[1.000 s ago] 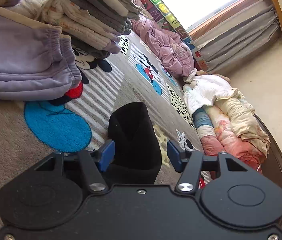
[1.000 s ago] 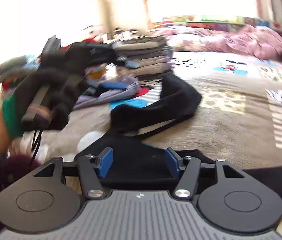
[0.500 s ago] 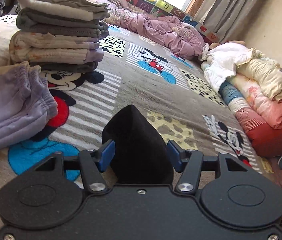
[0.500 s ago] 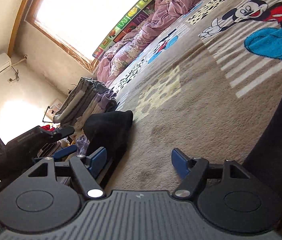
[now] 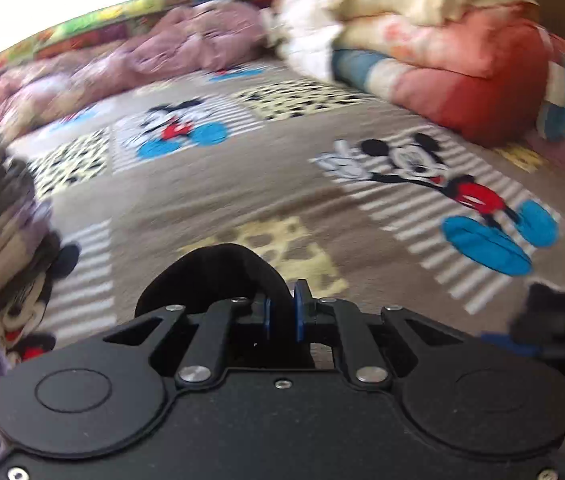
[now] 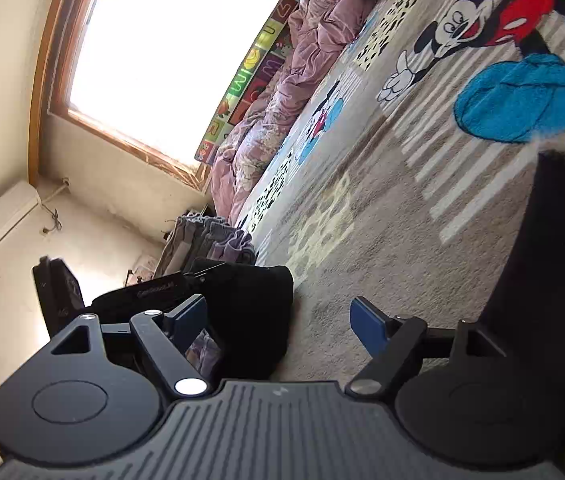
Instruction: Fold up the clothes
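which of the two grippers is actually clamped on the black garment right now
The left gripper: its blue pads are pinched nearly together on a fold of the black garment. The right gripper differs: its jaws stand wide apart over bare blanket, holding nothing.

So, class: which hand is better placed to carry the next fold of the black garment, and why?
Left. Its tongs are shut on the black garment, while the right tongs are open above the blanket, holding nothing.
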Tool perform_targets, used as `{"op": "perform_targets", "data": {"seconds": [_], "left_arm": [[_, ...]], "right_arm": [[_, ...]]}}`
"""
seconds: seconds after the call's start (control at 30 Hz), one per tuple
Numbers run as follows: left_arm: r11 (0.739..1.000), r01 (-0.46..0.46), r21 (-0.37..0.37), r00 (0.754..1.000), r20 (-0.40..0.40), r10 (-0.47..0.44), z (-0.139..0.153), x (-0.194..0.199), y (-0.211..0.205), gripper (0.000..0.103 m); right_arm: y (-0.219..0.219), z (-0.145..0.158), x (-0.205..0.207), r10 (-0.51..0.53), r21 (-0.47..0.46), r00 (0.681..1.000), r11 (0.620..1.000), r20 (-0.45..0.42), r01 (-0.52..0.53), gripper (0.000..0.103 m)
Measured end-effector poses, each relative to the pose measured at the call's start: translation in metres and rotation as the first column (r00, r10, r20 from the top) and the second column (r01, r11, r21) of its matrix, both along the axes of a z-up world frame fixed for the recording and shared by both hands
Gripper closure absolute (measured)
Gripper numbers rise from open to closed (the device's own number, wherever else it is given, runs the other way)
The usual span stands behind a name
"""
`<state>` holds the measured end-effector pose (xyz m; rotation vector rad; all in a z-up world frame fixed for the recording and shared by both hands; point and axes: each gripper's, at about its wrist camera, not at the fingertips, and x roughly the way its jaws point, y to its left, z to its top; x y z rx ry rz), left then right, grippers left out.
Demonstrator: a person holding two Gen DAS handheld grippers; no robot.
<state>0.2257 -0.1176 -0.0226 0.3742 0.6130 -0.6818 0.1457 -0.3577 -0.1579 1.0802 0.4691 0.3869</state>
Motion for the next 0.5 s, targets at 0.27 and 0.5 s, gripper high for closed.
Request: {"op": "perform_targets", "data": {"seconds": [0.27,0.5], "left_arm": [[0.927,0.301,0.226,0.951,0.008,-0.310,-0.010,-0.052,-0.016,0.086],[0.967,-0.241,0.086,0.970,0.056,0.236,-0.020,-0.030,0.030,0.077]], "right_arm": [[-0.047,-0.015,-0.013,-0.131,0.146,0.991,0.980,-0.031,0.134,0.025],[-0.034,-0.013,-0.001,-0.080,0.027,0.995,0.996,-0.054,0.081,0.024]]}}
